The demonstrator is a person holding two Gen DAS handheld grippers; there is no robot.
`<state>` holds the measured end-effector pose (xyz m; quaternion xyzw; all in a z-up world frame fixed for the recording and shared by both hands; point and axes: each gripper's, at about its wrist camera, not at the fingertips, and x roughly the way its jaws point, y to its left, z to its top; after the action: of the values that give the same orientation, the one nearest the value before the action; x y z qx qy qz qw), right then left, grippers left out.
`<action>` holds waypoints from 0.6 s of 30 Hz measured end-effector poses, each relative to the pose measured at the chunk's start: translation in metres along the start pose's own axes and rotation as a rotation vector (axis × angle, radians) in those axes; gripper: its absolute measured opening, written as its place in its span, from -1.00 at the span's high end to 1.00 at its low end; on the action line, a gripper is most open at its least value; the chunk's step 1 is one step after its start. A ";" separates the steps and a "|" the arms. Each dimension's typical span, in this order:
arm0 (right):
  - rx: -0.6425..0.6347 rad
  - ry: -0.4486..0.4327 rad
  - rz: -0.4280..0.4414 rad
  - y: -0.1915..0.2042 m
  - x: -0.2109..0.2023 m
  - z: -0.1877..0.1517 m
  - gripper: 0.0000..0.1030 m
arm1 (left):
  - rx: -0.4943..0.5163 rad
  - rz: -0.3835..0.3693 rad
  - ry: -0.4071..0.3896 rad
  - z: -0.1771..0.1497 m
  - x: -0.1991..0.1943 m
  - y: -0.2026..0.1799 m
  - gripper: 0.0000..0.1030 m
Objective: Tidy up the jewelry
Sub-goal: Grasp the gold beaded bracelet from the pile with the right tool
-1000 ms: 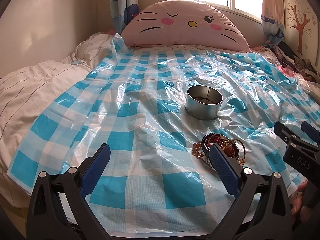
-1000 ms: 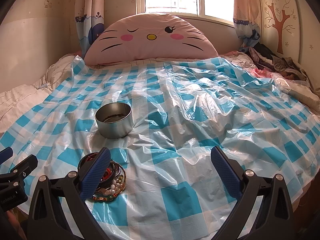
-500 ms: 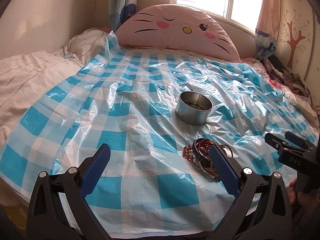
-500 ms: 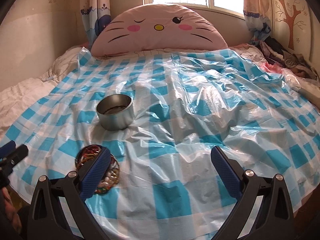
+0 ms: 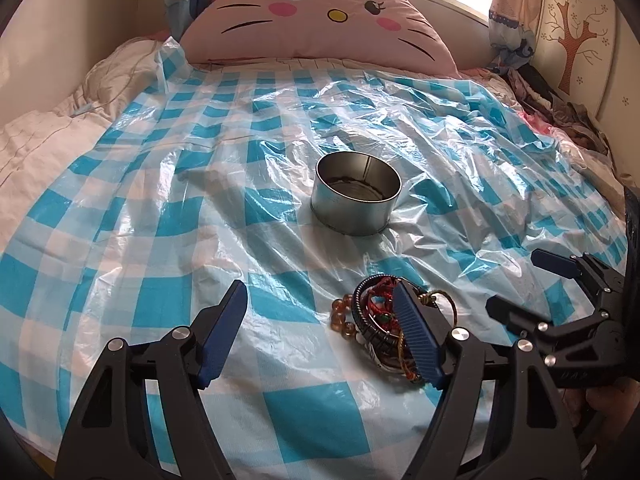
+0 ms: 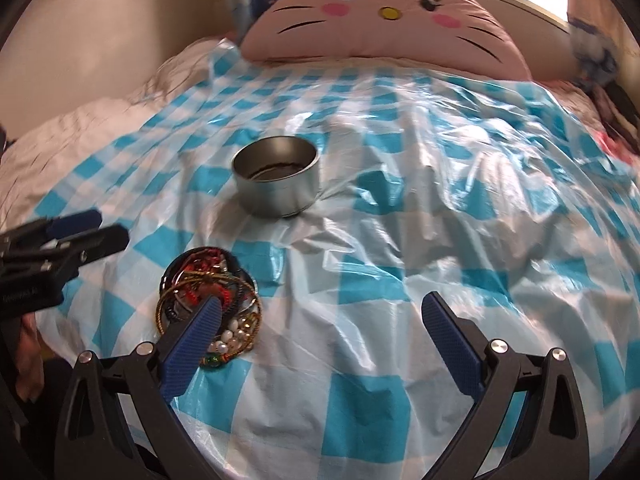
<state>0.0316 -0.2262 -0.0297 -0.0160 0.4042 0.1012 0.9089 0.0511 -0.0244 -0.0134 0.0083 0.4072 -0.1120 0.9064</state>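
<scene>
A heap of jewelry (image 5: 384,322) — bangles, beads, cords — lies on the blue-checked plastic sheet (image 5: 200,208) spread over the bed, with a round metal tin (image 5: 356,198) at about twelve o'clock from it, near but apart. The left claw (image 5: 320,336) is spread, its jaws having just been closing; the heap sits at its right finger, seemingly not between the pads. The right claw (image 6: 328,334) is spread wide over the sheet, the heap at ten o'clock beside its left finger — contact is hard to judge in this blurred view. A pink cat-face pillow (image 5: 320,16) lies at the bed's head.
</scene>
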 end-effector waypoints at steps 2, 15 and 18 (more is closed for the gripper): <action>-0.057 -0.002 0.098 0.007 0.008 0.004 -0.86 | -0.001 0.004 0.019 0.002 0.004 0.000 -0.39; -0.121 0.154 0.531 -0.002 0.069 0.018 0.22 | 0.041 0.023 0.068 0.010 0.021 0.011 -0.39; -0.135 0.155 0.535 0.000 0.063 0.011 0.63 | 0.056 0.025 0.072 0.011 0.022 0.013 -0.39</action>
<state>0.0808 -0.2138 -0.0691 0.0231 0.4548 0.3625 0.8131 0.0760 -0.0172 -0.0230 0.0429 0.4363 -0.1119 0.8918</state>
